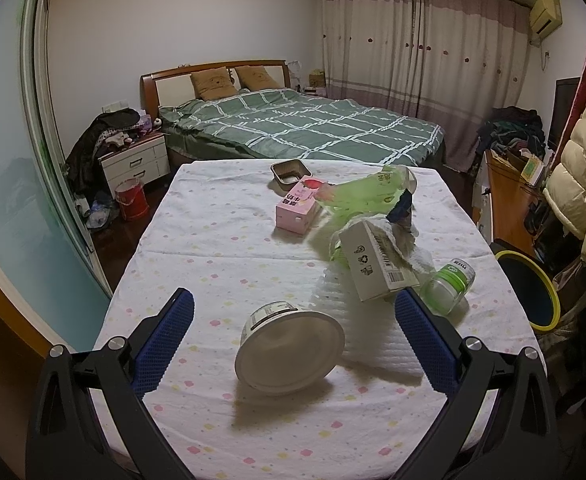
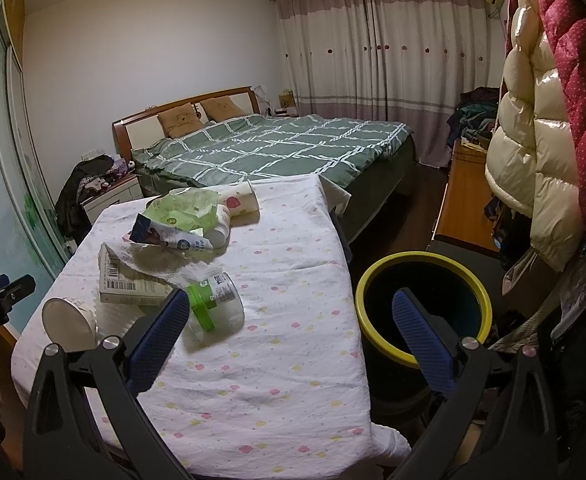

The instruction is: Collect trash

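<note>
Trash lies on a table with a flowered cloth (image 1: pixel 221 248). A white paper cup (image 1: pixel 289 354) lies on its side between the fingers of my open left gripper (image 1: pixel 293 312). Beyond it are a white carton (image 1: pixel 377 264), a clear jar with a green lid (image 1: pixel 449 284), a crumpled tissue (image 1: pixel 409 248), green wrappers (image 1: pixel 369 196), a pink box (image 1: pixel 297 208) and a foil tray (image 1: pixel 289 172). My right gripper (image 2: pixel 289 312) is open and empty over the table's right edge, next to the yellow-rimmed bin (image 2: pixel 425 312). The jar (image 2: pixel 217 300) lies by its left finger.
A bed (image 1: pixel 305 128) stands behind the table. A nightstand (image 1: pixel 133 160) and a red bucket (image 1: pixel 131 200) are at the left. A wooden desk (image 2: pixel 465 196) and hanging puffer jackets (image 2: pixel 533 140) are at the right. A sliding wardrobe door (image 1: pixel 9 184) runs along the left.
</note>
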A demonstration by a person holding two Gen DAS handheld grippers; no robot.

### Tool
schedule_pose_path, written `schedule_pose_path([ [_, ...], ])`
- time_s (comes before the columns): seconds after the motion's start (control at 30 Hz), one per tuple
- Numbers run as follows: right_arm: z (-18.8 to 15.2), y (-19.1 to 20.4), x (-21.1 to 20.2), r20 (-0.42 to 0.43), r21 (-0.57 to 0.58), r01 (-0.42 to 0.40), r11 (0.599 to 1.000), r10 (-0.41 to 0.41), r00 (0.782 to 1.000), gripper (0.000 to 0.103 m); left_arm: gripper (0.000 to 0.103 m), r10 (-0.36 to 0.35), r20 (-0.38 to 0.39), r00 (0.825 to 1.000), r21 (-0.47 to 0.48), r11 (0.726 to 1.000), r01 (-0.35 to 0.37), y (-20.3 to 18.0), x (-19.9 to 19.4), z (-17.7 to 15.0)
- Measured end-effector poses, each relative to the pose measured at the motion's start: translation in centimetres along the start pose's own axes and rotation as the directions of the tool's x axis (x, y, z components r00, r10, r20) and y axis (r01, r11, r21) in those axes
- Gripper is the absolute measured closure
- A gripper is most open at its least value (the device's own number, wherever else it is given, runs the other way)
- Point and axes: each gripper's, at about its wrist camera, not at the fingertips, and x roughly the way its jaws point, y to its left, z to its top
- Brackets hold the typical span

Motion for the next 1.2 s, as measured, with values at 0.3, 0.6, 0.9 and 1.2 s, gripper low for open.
schedule_pose_path([
  [0.3, -0.2, 0.1, 0.2, -0.007, -0.001, 0.001, 1.000, -0.001, 1.000, 0.006, 0.004, -0.002, -0.002, 1.000, -0.002, 1.000, 0.002, 0.3, 0.2, 0.0],
  [0.6, -0.1, 0.2, 1.1, -0.025, -0.010, -0.003, 1.000, 0.002, 1.000, 0.006, 0.004, -0.003, 0.000, 1.000, -0.005, 1.000, 0.003, 0.2, 0.4, 0.3],
  [0.9, 1.5, 3.5, 6.8, -0.108, -0.069, -0.092, 0.993, 0.085, 0.991, 0.006, 0.004, 0.002, 0.023, 1.000, -0.018, 1.000, -0.001, 1.1, 1.0, 0.9],
  [1.2, 6.6, 10.2, 13.8, -0.181, -0.100, -0.278, 0.955, 0.257, 0.949, 0.018, 0.004, 0.023, 0.007, 1.000, -0.037, 0.999, -0.022, 2.7, 2.9, 1.3],
])
